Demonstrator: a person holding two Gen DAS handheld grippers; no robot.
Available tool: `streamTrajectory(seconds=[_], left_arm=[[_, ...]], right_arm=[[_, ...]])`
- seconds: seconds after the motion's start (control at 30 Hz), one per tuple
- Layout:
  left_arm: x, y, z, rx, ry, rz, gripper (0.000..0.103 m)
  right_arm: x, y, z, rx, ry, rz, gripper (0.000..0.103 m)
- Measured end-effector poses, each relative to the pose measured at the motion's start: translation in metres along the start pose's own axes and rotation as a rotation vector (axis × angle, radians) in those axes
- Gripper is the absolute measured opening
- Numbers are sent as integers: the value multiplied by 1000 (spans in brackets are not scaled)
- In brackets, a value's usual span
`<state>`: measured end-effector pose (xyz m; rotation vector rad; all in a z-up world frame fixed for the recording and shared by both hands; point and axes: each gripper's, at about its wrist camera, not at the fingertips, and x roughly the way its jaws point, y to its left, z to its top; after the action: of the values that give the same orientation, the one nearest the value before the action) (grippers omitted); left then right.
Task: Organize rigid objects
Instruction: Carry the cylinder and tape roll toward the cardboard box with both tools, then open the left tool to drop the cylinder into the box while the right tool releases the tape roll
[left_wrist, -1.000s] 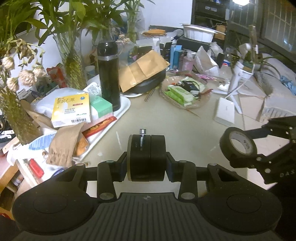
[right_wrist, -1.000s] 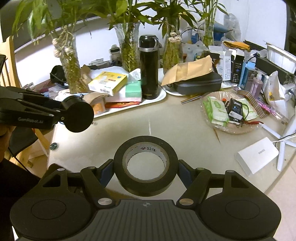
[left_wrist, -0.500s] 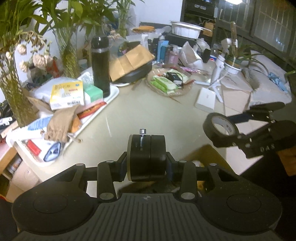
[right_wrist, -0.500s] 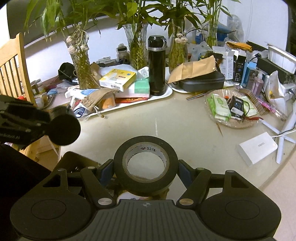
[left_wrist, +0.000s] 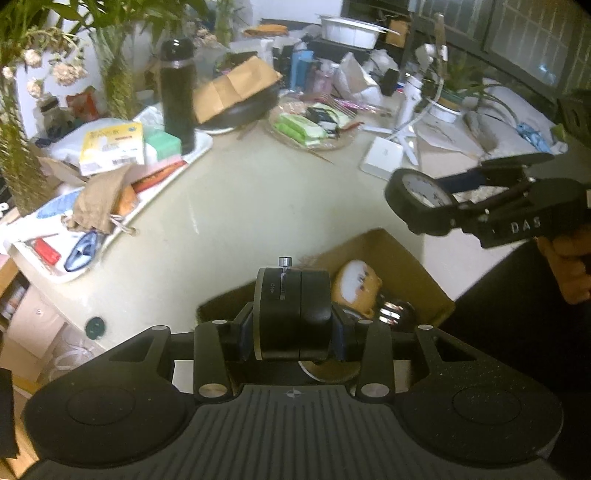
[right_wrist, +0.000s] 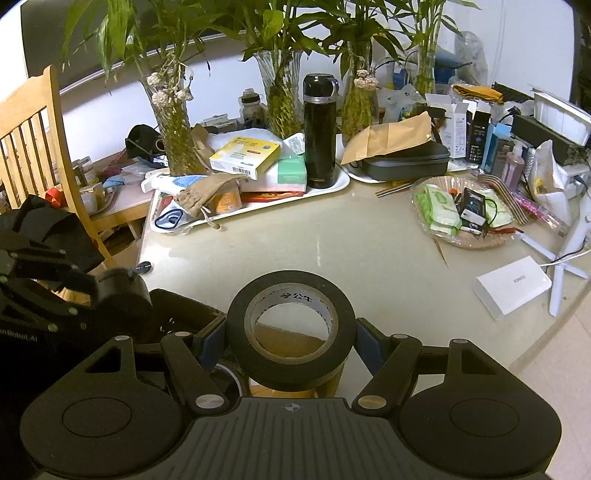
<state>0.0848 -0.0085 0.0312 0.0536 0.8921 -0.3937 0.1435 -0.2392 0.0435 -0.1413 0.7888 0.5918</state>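
My left gripper (left_wrist: 291, 332) is shut on a black round device (left_wrist: 291, 314) with a small silver knob on top. It hangs above an open cardboard box (left_wrist: 402, 258) below the table's near edge. The box holds an orange-and-white toy (left_wrist: 356, 286) and other items. My right gripper (right_wrist: 291, 343) is shut on a roll of black tape (right_wrist: 291, 332), held flat over the same box (right_wrist: 288, 343). The tape and right gripper also show in the left wrist view (left_wrist: 421, 203), to the right and above the box. The left gripper with its device shows in the right wrist view (right_wrist: 122, 291).
The beige table (right_wrist: 332, 251) carries a white tray (right_wrist: 332, 186) with a black flask (right_wrist: 319, 133), boxes and a pouch, a glass dish (right_wrist: 465, 214) of packets, a white adapter (right_wrist: 513, 286) and vases of bamboo. A wooden chair (right_wrist: 33, 136) stands at the left.
Both grippers have pulled back from over the table toward its near edge. The open cardboard box has come into view under them. Both still hold their objects.
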Motion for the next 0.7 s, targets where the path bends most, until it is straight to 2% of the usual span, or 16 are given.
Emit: streamTrajectory(seconds=[0.13, 0.43, 0.7], left_arm=[[3, -5, -8, 32, 23, -44, 40], [-7, -3, -25, -5, 3, -10, 41], [-7, -8, -34, -21, 16, 64, 41]], right_arm=[[-2, 1, -2, -3, 3, 0, 75], [-6, 2, -18, 8, 25, 6, 75], [-4, 7, -30, 11, 50, 16, 75]])
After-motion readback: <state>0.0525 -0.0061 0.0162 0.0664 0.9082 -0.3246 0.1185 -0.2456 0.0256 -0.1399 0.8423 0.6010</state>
